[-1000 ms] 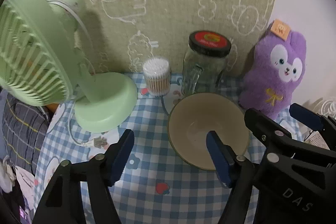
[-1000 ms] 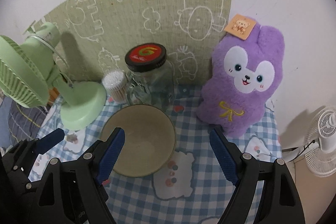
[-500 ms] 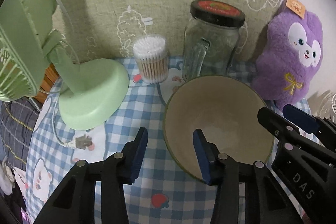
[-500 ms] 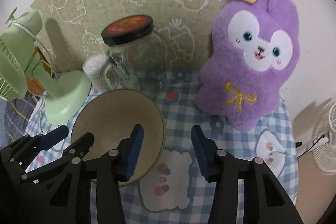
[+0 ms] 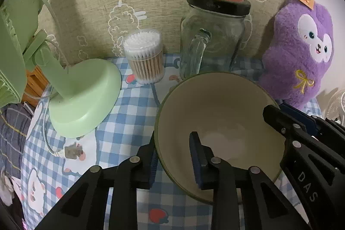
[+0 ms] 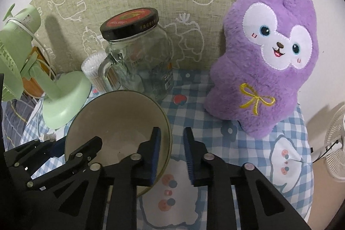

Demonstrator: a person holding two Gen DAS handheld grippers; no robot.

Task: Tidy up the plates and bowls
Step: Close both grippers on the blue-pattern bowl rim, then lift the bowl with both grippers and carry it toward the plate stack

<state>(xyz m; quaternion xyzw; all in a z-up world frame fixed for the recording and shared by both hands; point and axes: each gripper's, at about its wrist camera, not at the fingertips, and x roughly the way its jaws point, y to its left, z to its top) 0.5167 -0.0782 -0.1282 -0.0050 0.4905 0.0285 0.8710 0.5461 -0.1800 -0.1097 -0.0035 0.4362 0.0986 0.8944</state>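
Note:
A beige bowl point(image 5: 220, 113) with a dark green rim stands on the blue checked tablecloth point(image 5: 127, 122). My left gripper point(image 5: 172, 156) straddles its left rim, one pad against the outer wall and the other inside, jaws closing. In the right wrist view the bowl point(image 6: 116, 122) has my right gripper point(image 6: 171, 148) astride its right rim. Those jaws are closing too, and a strip of cloth still shows between the outer pad and the rim. Each gripper appears in the other's view: the right gripper point(image 5: 284, 113) and the left gripper point(image 6: 71, 146).
Behind the bowl stand a glass jar point(image 5: 213, 36) with a black and red lid, a tub of cotton swabs point(image 5: 144, 55) and a green desk fan point(image 5: 86, 96) with its cable. A purple plush toy point(image 6: 263, 61) sits at the right. A white fan point(image 6: 336, 139) stands beyond the table's right edge.
Both grippers have come down and closer to the bowl. Their jaws have narrowed from wide apart to a small gap around the bowl's rim on either side.

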